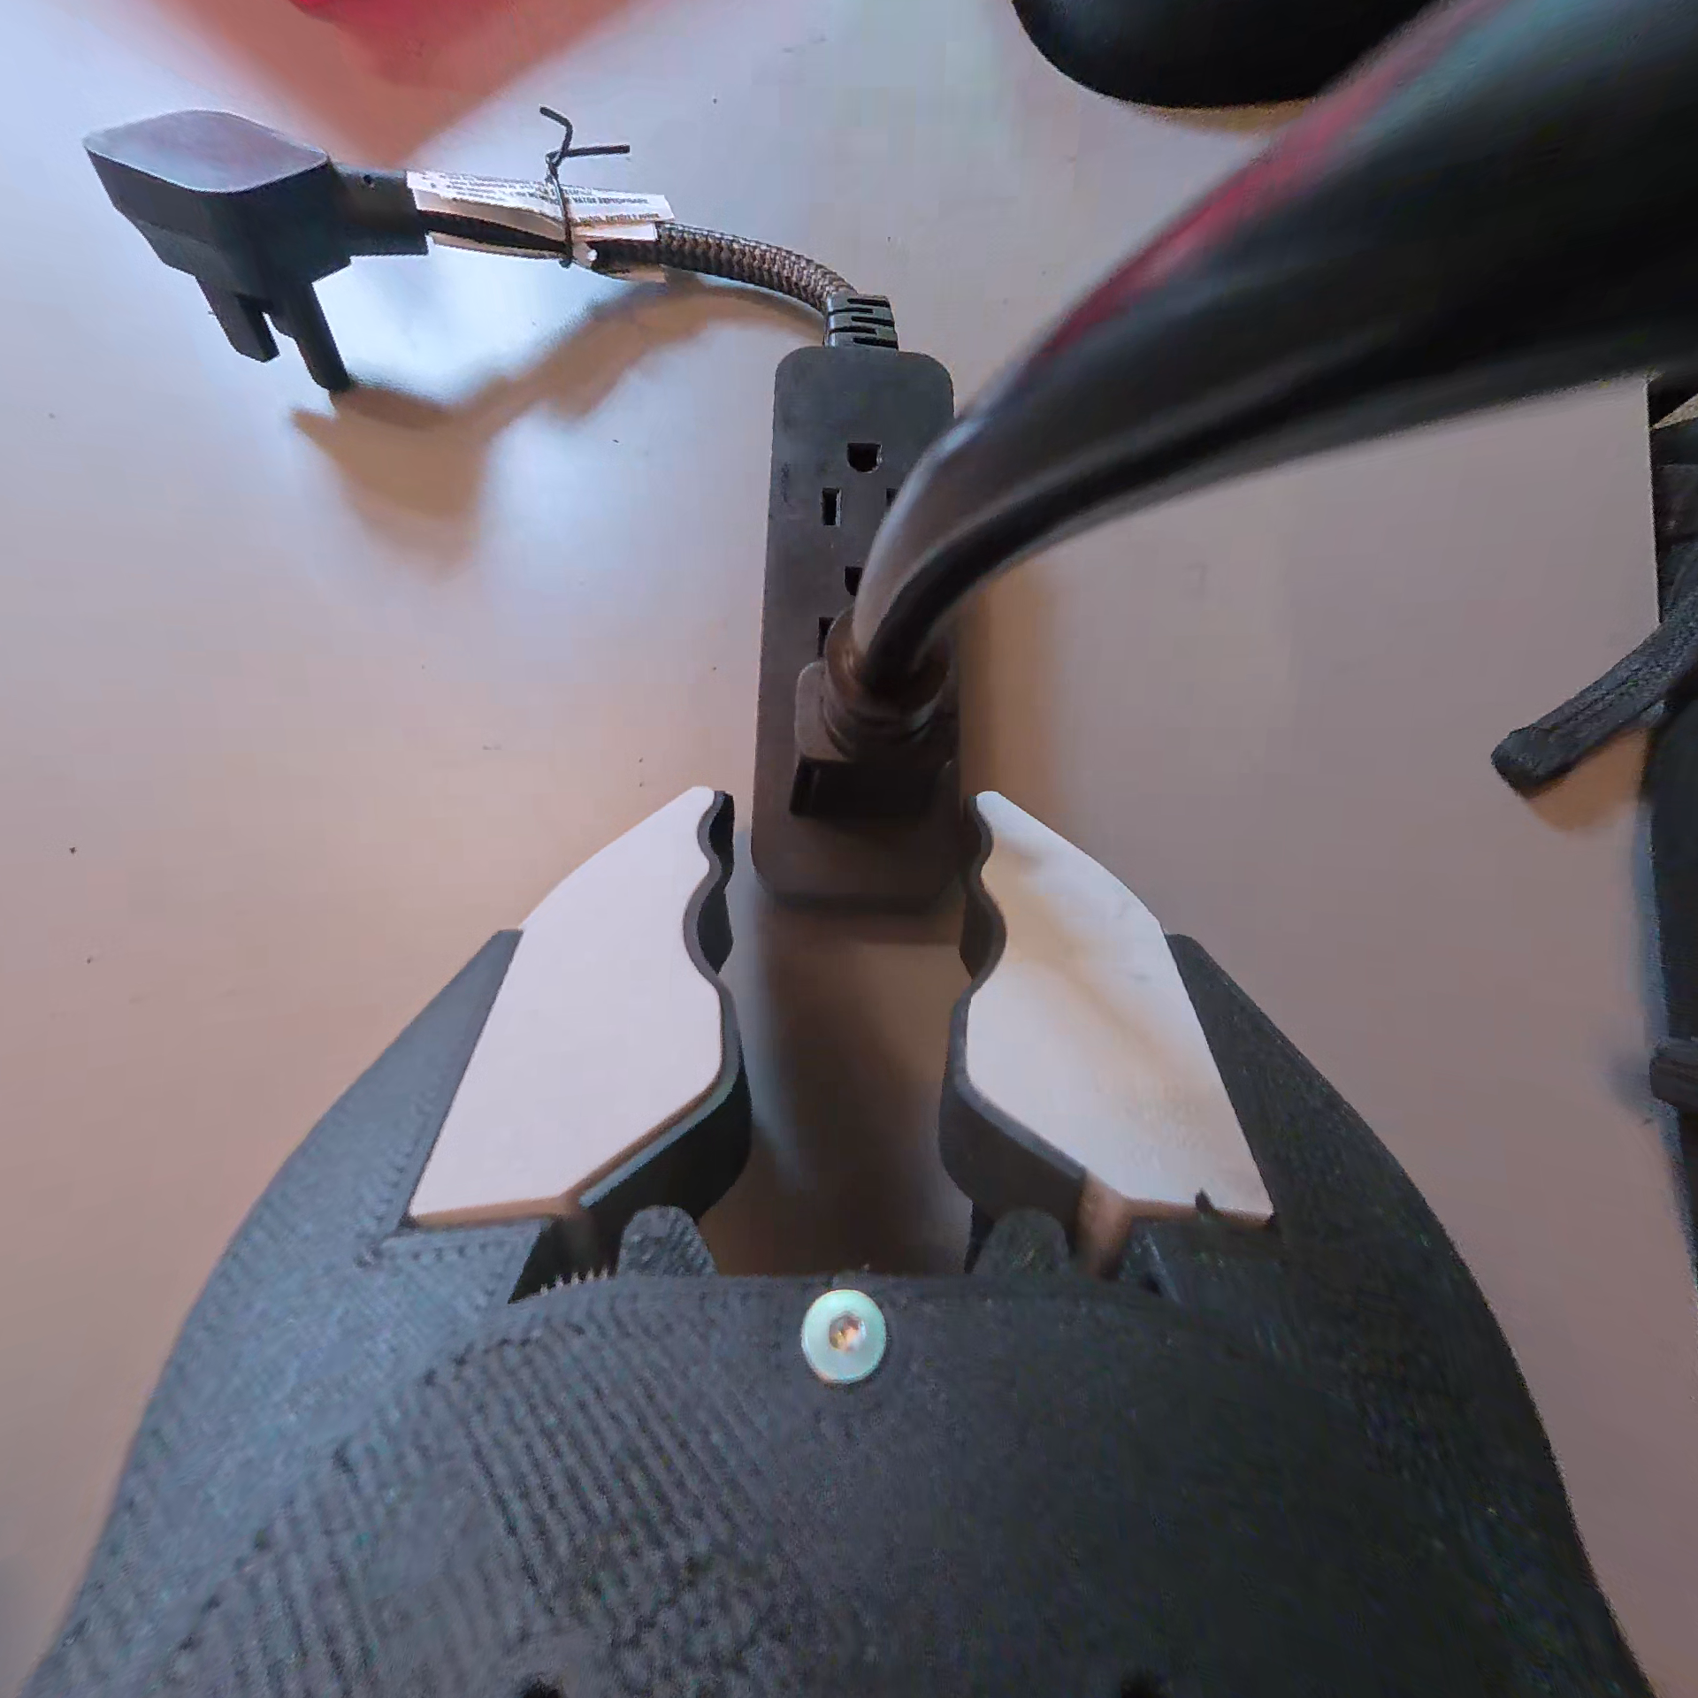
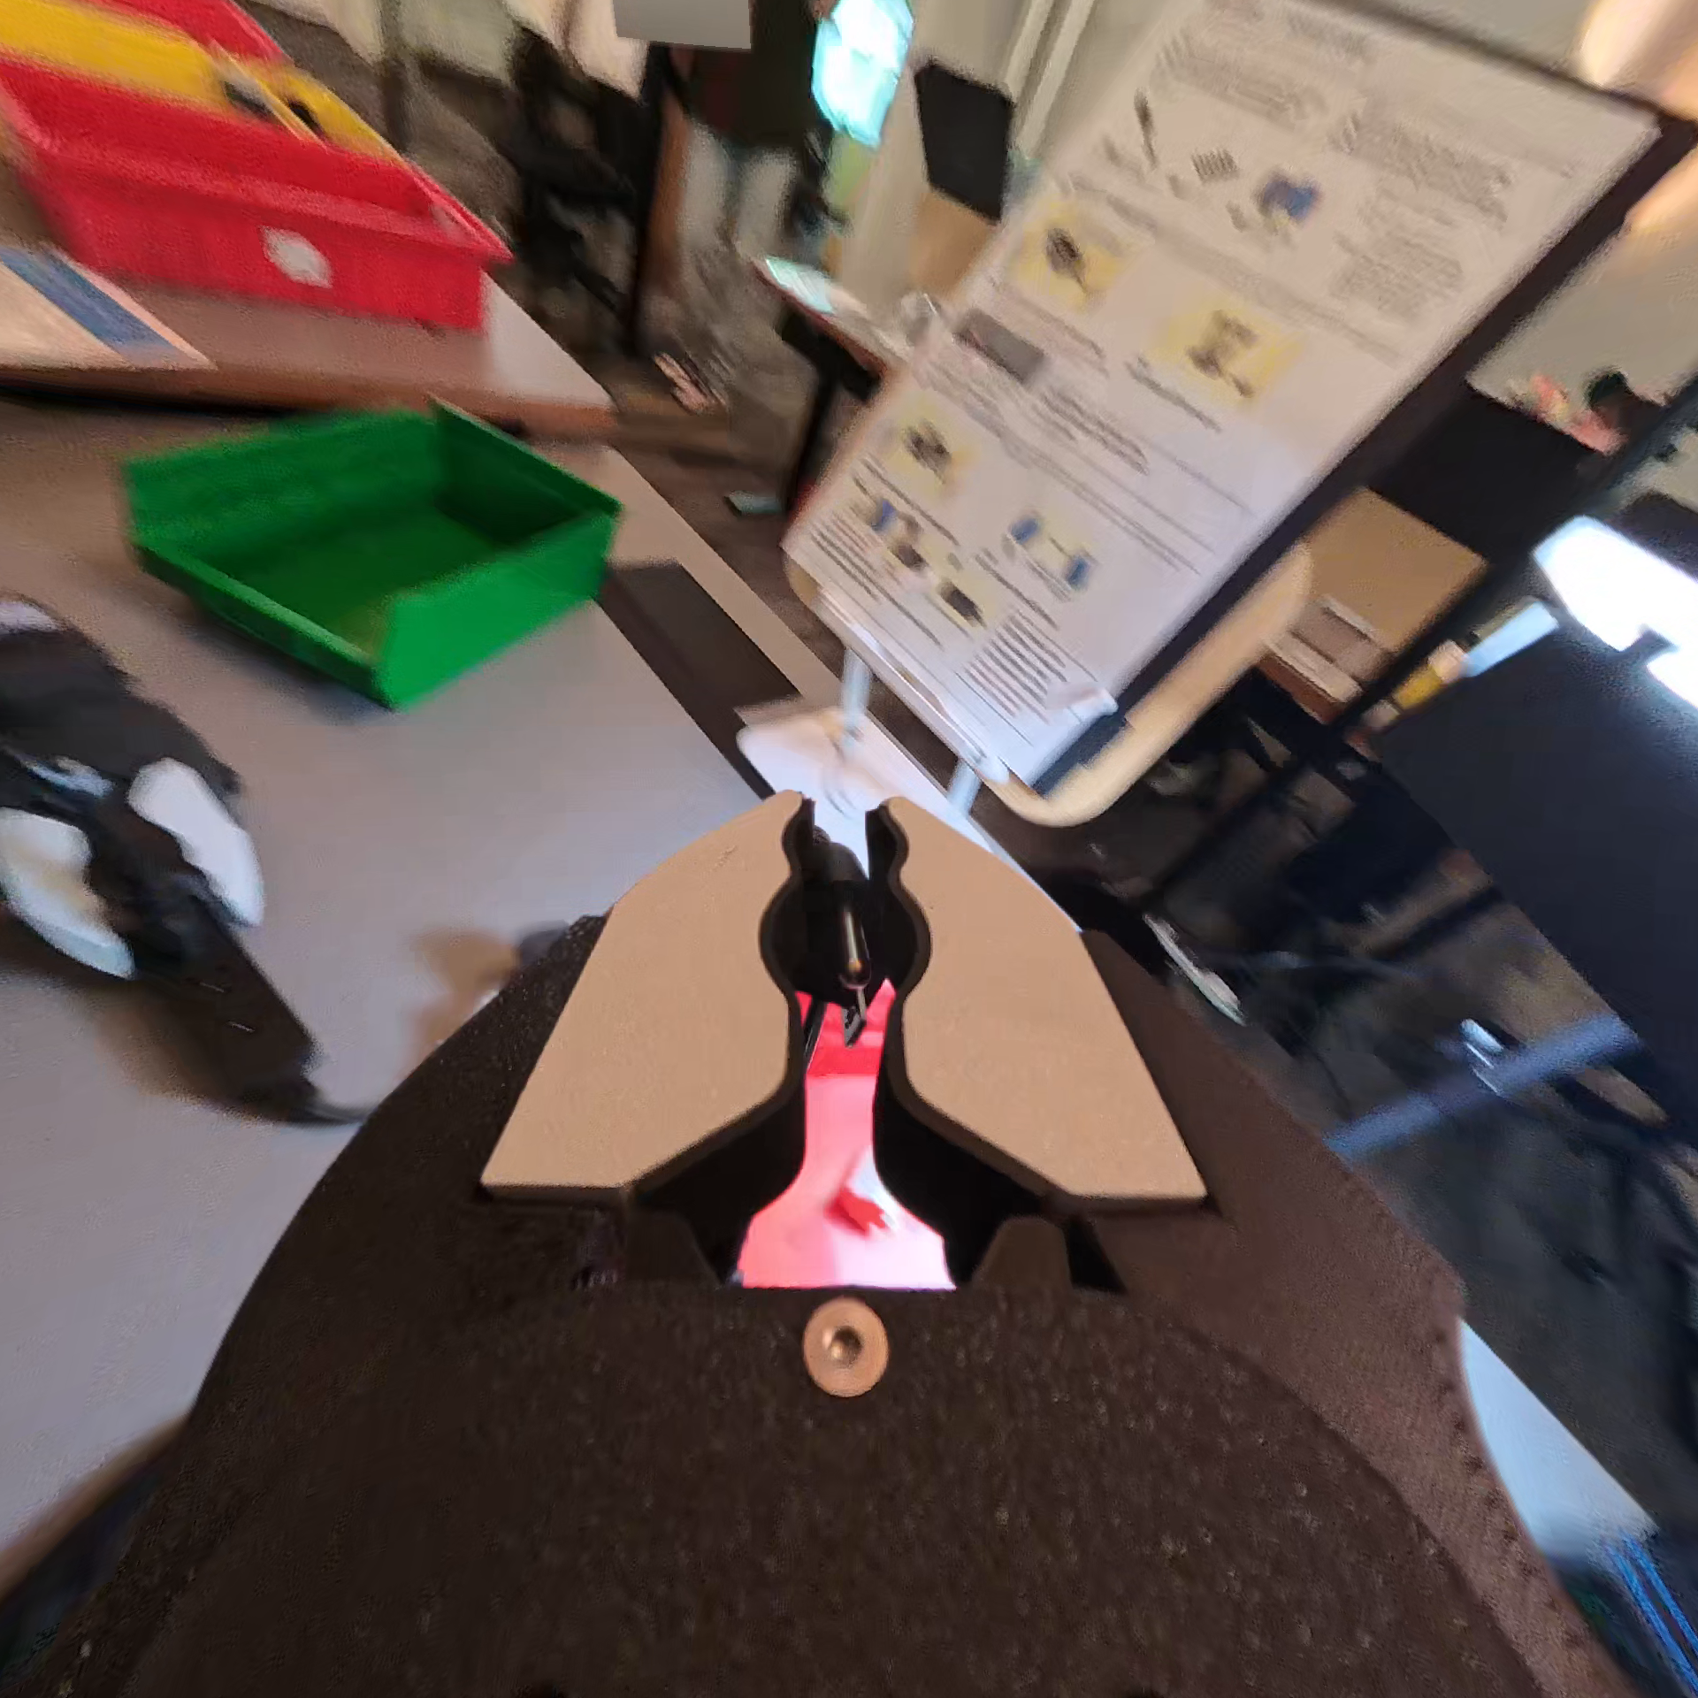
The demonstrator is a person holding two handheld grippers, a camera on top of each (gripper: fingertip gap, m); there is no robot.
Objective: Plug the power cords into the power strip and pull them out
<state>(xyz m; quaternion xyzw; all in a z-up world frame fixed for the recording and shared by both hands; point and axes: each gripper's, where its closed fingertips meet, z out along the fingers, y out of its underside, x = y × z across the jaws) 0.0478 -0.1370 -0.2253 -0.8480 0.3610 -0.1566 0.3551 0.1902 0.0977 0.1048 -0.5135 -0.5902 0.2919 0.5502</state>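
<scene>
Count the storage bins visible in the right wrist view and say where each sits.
3: green bin on the near table; red bin and yellow bin, partly cut off, behind.

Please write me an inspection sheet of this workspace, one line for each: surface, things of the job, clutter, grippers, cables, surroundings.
Surface: pale table, a few dark specks.
Job's things: black power strip lies flat; one black plug sits in its near outlet, the far outlets are free.
Clutter: green bin and red bin on the tables; a black strap at the right edge.
Grippers: left gripper open, its tips either side of the strip's near end; right gripper shut on a thin black connector.
Cables: thick black cord rises from the plug; the strip's braided lead ends in its own loose plug.
Surroundings: poster board, blurred furniture.
</scene>
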